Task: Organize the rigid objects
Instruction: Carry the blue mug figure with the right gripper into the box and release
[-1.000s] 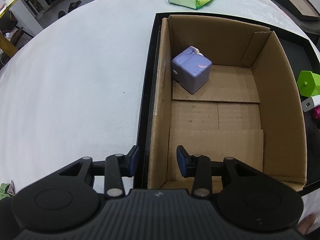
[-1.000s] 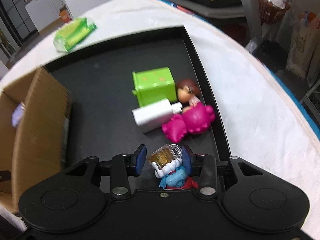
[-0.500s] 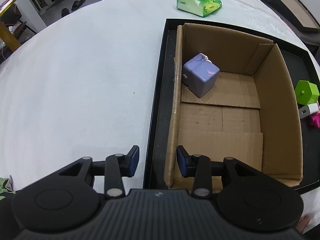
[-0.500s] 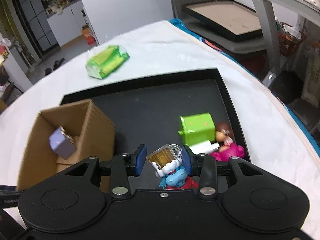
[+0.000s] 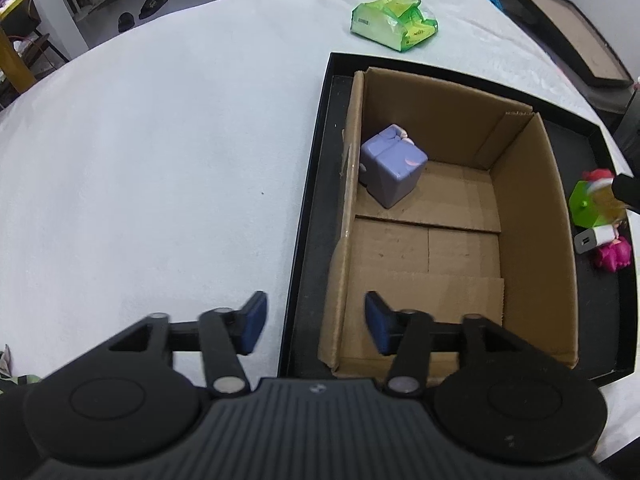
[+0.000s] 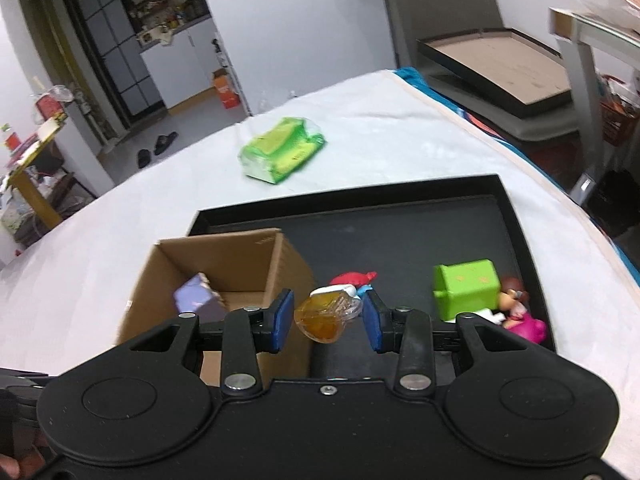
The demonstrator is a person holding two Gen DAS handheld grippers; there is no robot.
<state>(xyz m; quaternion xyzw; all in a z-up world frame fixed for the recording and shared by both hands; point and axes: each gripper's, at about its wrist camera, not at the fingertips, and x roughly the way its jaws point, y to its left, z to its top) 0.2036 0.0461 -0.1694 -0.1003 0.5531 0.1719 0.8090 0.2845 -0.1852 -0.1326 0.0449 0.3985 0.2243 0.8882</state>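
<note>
Table [image 5: 160,160] with a white cloth holds a flat black tray [image 5: 312,200]. An open brown cardboard box [image 5: 532,240] stands in it. The left gripper [image 5: 316,328] hangs over the box's near corner. Its jaws are opening and hold nothing. The right gripper [image 6: 326,320] is up over the tray. A purple plastic cube [image 5: 394,170] sits inside the box. A tiny toy figure with a yellow see-through mug [image 6: 320,322] is pinched tight between the right gripper's pads.

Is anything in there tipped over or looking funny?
Yes. The purple cube in the cardboard box sits tilted against the wall, not flat. The toy between the right tongs hangs crooked too.
</note>
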